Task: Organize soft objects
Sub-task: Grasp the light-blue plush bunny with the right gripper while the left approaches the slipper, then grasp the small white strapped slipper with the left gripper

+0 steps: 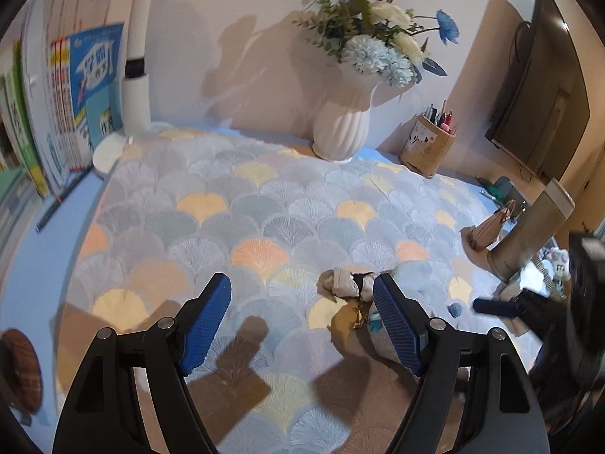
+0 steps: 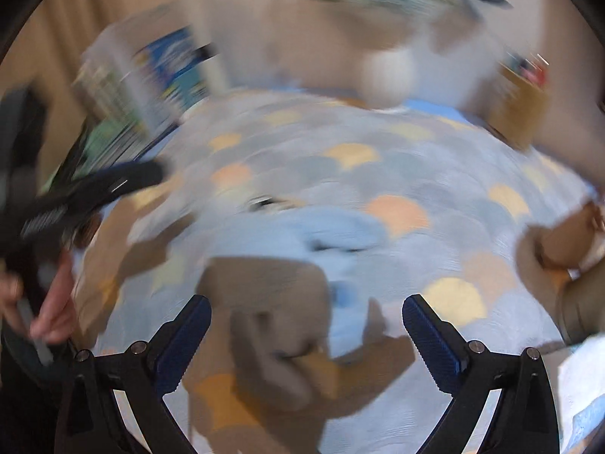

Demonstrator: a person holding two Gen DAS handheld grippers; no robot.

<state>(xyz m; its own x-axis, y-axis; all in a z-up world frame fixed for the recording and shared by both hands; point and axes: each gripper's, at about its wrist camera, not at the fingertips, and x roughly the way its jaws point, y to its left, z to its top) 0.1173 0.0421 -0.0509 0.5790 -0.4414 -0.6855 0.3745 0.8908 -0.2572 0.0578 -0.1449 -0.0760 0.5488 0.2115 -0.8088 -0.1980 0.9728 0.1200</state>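
Observation:
On the scallop-patterned blanket lies a small beige soft toy with a dark band, right beside the right finger of my left gripper. That gripper is open with nothing between its pads. A pale blue soft piece peeks out from behind the same finger. The right wrist view is blurred. It shows my right gripper wide open and empty above a light blue plush toy on the blanket. A small blue pompom lies near it.
A white vase with blue flowers and a tan pen holder stand at the back. Books line the left side. A pink handbag and a grey cylinder stand at the right. A hand holds the left gripper.

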